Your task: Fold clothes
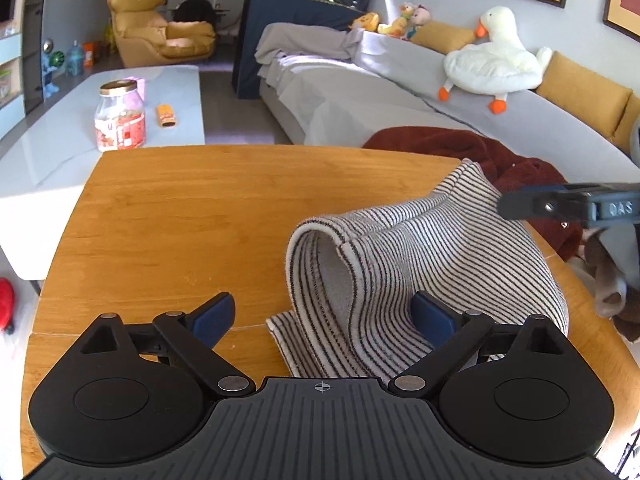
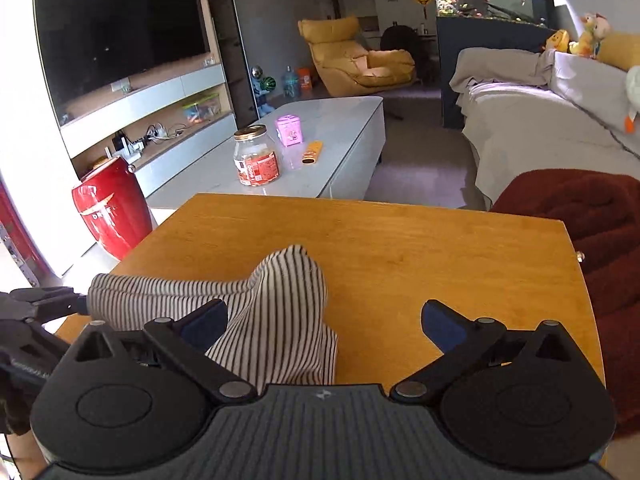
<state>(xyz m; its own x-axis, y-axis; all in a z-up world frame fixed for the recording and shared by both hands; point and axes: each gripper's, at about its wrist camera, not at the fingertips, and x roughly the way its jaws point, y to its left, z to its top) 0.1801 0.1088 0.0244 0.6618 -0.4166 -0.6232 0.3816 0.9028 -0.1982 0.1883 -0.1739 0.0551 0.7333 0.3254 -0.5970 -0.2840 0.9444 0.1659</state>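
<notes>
Striped garment [image 1: 420, 248], humped and loosely folded on the wooden table [image 1: 180, 208]; left gripper [image 1: 324, 312] and right gripper [image 2: 324, 320] gape wide, gripping nothing.

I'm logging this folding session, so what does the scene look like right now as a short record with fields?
surface: wooden table
garment: striped cloth, bunched with a rolled loop standing up, not flat
left hand-held gripper: open, cloth between its jaws, pads not pressing
right hand-held gripper: open wide, cloth lies by its left finger, nothing gripped
other clothing: dark red garment at the table's right edge
background: glass jar on a white coffee table
fold status: not yet finished
</notes>
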